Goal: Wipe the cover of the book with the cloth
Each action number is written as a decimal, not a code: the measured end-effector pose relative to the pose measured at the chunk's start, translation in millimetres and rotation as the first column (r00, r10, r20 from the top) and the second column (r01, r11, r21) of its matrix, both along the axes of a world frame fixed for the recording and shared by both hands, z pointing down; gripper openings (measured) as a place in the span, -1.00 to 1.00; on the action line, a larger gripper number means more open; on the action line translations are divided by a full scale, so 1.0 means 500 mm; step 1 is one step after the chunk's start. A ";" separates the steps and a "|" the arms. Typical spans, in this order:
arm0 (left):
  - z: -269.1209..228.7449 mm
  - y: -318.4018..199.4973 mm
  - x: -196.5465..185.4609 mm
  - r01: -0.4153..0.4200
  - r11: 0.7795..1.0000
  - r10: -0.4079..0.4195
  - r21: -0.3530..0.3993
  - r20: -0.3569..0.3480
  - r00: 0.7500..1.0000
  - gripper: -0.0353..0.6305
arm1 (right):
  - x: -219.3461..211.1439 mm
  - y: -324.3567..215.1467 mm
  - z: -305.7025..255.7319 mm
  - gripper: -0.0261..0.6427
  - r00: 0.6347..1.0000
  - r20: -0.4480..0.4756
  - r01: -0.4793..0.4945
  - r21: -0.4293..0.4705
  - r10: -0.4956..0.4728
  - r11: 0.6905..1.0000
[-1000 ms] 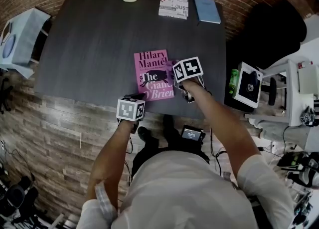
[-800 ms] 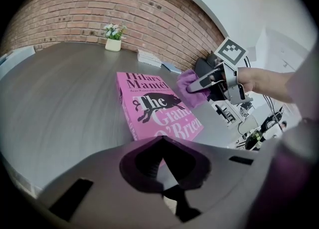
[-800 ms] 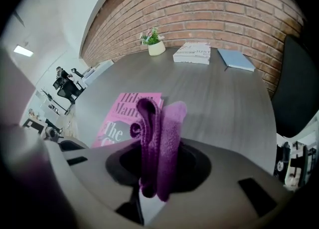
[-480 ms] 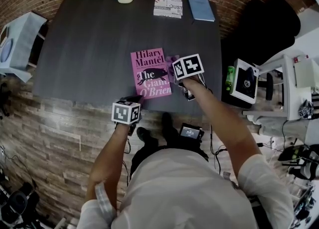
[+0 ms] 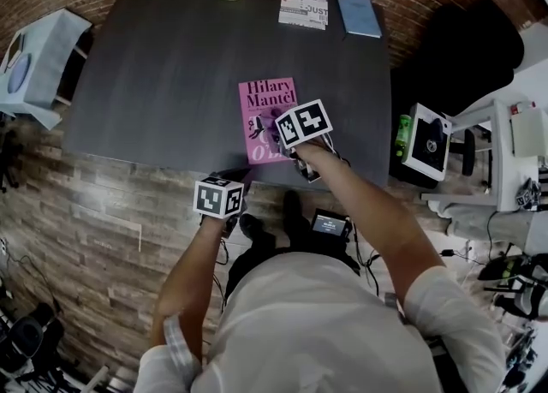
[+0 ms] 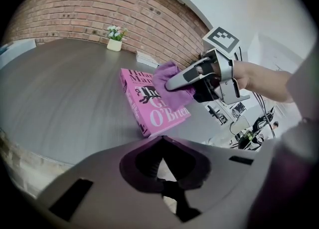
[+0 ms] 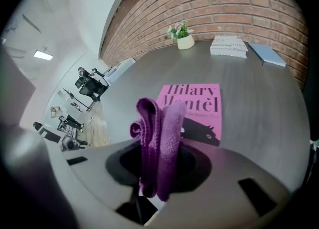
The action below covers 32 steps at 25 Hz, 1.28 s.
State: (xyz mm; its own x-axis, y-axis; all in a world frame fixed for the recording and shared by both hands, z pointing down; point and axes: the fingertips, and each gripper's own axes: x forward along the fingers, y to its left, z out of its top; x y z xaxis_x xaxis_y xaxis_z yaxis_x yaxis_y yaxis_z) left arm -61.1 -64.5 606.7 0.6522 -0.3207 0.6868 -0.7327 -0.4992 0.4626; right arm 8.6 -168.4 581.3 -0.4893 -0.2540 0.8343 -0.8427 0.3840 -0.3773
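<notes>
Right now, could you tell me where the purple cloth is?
In the right gripper view, the purple cloth is clamped in the right gripper, over the pink book near the front edge of the table.

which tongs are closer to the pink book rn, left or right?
Right. Right tongs hold the purple cloth over the pink book; left tongs hang shut by the table's near edge.

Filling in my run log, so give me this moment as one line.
right gripper: shut on purple cloth | purple cloth: on pink book cover | left gripper: shut, empty, near table edge
</notes>
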 end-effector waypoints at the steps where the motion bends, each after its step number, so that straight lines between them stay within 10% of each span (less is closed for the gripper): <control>1: 0.000 0.004 -0.003 0.000 1.000 0.000 -0.001 -0.002 1.000 -0.87 | -0.019 0.009 0.004 -0.60 1.000 0.017 0.008 -0.013 -0.008 1.000; 10: -0.001 0.020 -0.016 -0.016 1.000 0.016 -0.009 -0.013 1.000 -0.87 | -0.144 0.073 0.034 -0.60 0.991 0.126 0.063 -0.105 -0.050 0.992; 32: -0.031 0.021 0.049 -0.020 0.995 0.000 -0.098 -0.196 0.981 -0.87 | 0.011 0.080 0.056 -0.59 0.998 0.057 -0.032 -0.107 0.038 0.994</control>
State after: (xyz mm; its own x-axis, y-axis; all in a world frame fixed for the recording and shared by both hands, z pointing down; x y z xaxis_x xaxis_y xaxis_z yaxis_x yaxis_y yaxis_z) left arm -36.8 -54.2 591.1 0.7798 -0.2502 0.5738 -0.6184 -0.4502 0.6441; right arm 14.0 -128.2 609.3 -0.5305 -0.1841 0.8275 -0.8303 0.3097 -0.4634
